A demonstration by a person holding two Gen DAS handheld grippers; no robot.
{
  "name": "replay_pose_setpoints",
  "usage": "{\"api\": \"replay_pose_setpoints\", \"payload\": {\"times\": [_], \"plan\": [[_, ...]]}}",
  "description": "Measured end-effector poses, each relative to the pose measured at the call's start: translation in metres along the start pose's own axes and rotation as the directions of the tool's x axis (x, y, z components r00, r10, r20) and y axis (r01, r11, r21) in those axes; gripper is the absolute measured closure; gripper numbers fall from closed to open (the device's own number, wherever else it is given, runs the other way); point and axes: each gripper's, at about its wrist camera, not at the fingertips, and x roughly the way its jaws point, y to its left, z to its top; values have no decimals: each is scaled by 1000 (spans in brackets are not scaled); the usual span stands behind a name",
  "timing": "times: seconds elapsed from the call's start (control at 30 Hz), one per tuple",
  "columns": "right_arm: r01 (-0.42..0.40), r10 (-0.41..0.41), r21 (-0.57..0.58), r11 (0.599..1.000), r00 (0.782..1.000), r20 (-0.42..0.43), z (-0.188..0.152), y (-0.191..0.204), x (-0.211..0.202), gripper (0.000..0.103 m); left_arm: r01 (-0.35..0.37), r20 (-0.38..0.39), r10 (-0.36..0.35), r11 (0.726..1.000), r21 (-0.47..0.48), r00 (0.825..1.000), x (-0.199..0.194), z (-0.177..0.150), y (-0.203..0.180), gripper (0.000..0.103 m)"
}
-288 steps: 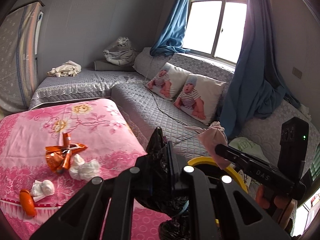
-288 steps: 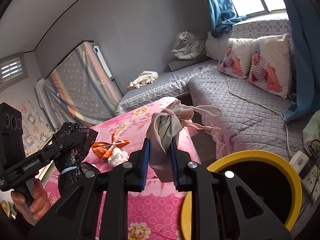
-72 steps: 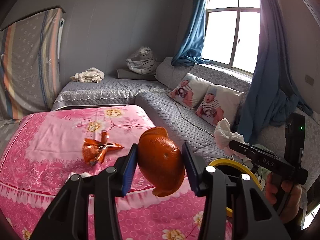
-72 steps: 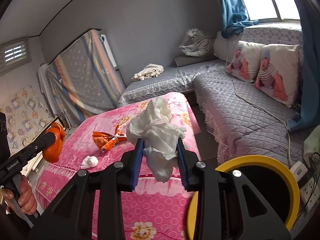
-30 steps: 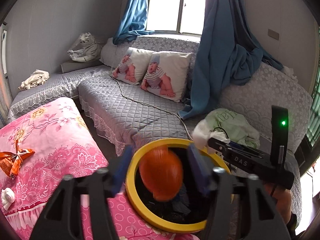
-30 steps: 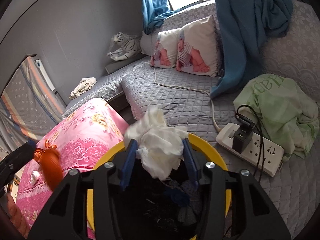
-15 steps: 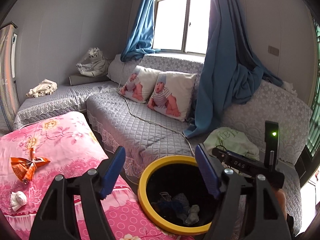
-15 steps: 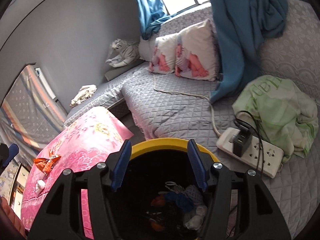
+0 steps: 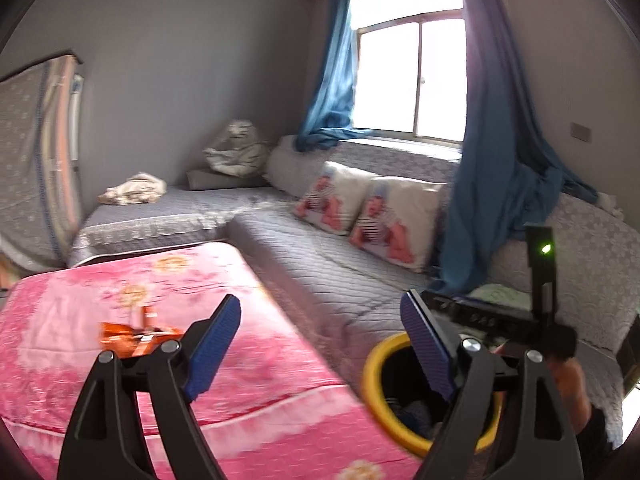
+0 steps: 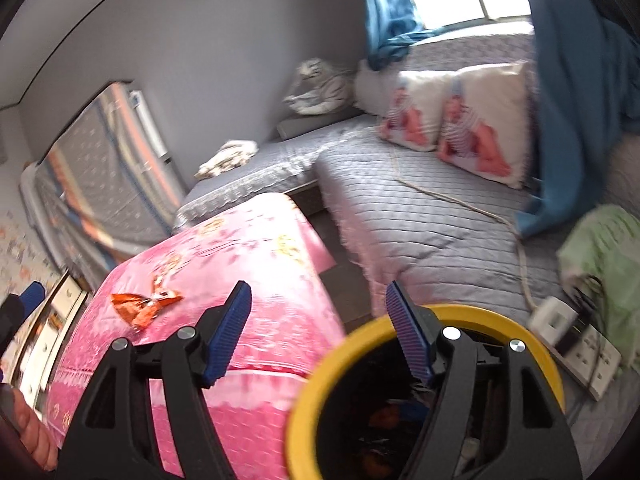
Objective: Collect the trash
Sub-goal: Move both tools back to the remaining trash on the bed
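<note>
Both tools, left (image 9: 320,344) and right (image 10: 318,330), gape empty; orange wrapper (image 10: 142,307) lies well left of the right one

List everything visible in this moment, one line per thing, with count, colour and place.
wrapper: one, orange, crumpled on the pink table top
table cover: one, pink floral, left foreground
bin: one, yellow rim, dark inside, holding trash, beside the table
sofa: one, grey quilted, L-shaped along the walls
pillows: two, white with baby prints, on the sofa
curtains: blue, at the window
toy tiger: one, white, sofa corner
cloth: one, green, on the sofa at right
power strip: one, white, near the bin
left gripper: open, empty
right gripper: open, empty, above the bin
</note>
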Motion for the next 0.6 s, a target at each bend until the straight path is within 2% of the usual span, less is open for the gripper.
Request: {"api": "replay_pose_setpoints", "payload": {"times": [0.1,0.27,0.33,0.47,0.6], "plan": [[-48,46,-54,997,999,-25,6,35,17,32,-68,-9,68,998,-12,998,-10,-6,37,22],[-144,131,-138,980,986,-102,9,97,52,26,-217,-52,215,976,-30,975,-27,-21,112,20],[-176,154,-171,970,979,-135,7,120,65,26,-250,-86,245,967,-54,966,-35,-30,144,20],[-221,178,-228,948,965,-195,1,162,92,26,-312,-132,301,947,-72,945,-44,-48,186,20],[-285,212,-268,920,939,-270,-9,202,122,26,-311,-179,295,948,-63,938,-42,-70,209,19]]}}
